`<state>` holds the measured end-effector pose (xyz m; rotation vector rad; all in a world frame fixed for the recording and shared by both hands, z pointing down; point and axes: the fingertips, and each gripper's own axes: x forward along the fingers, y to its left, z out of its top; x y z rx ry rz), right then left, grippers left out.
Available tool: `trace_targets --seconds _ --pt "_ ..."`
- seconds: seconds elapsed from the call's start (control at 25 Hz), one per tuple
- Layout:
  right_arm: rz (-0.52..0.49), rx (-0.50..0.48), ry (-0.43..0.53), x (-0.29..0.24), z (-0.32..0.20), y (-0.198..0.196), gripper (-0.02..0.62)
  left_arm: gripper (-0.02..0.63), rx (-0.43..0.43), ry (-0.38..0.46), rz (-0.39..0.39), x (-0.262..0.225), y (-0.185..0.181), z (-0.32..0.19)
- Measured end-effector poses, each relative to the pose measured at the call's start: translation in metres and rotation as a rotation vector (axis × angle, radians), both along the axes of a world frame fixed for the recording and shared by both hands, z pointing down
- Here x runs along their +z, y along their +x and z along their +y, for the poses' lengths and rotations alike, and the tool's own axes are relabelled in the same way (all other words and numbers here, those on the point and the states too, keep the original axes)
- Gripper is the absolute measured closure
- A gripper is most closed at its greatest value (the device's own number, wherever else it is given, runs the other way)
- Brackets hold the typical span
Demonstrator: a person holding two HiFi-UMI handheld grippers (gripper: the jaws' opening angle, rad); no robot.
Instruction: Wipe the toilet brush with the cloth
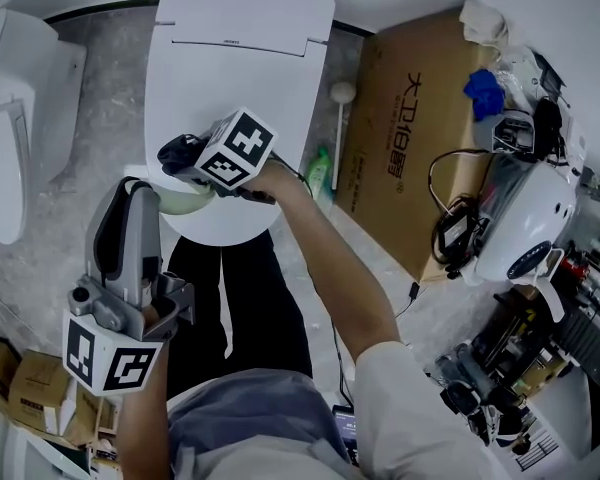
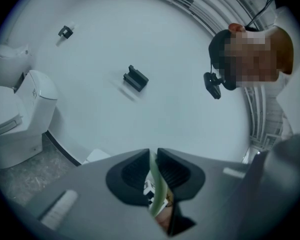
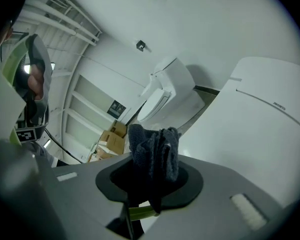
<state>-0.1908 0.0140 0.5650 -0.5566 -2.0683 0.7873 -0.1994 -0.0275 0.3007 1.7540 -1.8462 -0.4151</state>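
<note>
Two claws are showing, one in each of the person's hands. The left claw [image 2: 153, 160] is gripping the toilet brush [image 2: 157, 185], a thin pale green strip that is standing edge-on between its pressed-together pads, at the near edge of the middle toilet. The right claw is clamping shut [image 3: 150, 180] on one dark grey cloth [image 3: 155, 151], which is bunching up out of its jaws just beside the brush, over the closed lid.

Two white toilets are standing in the room: one [image 1: 242, 58] is straight ahead with its lid down, and a second [image 1: 15, 118] is at the far left. One large printed cardboard box [image 1: 420, 138] is lying to the right of the middle toilet, and at least two smaller boxes [image 1: 25, 393] are sitting at the near left. Between the toilet and the big box, one white knob-topped stick [image 1: 341, 96] is standing upright. A white rounded machine [image 1: 525, 218] with black cables is resting at the right.

The floor [image 1: 100, 108] is showing grey marbled tile, and the walls are showing plain white.
</note>
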Motion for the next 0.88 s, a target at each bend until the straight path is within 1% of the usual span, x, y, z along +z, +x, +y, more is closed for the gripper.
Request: trace_targets --seconds 0.08,0.24,0.56,0.88 --pt "0.018 0.008 0.02 0.005 -0.004 0.001 0.489 0.606 -0.002 0.002 0.001 0.0 -0.001 0.001" --pt "0.056 0.085 0.032 0.012 -0.026 0.006 0.489 0.606 -0.002 0.001 -0.003 -0.001 -0.001 0.001" --pt "0.054 0.213 -0.036 0.015 -0.047 0.019 0.489 0.606 0.004 -0.004 -0.007 0.0 0.0 -0.002" --pt "0.051 0.35 -0.111 0.014 -0.062 0.034 0.489 0.606 0.007 -0.002 0.009 0.001 0.0 -0.003"
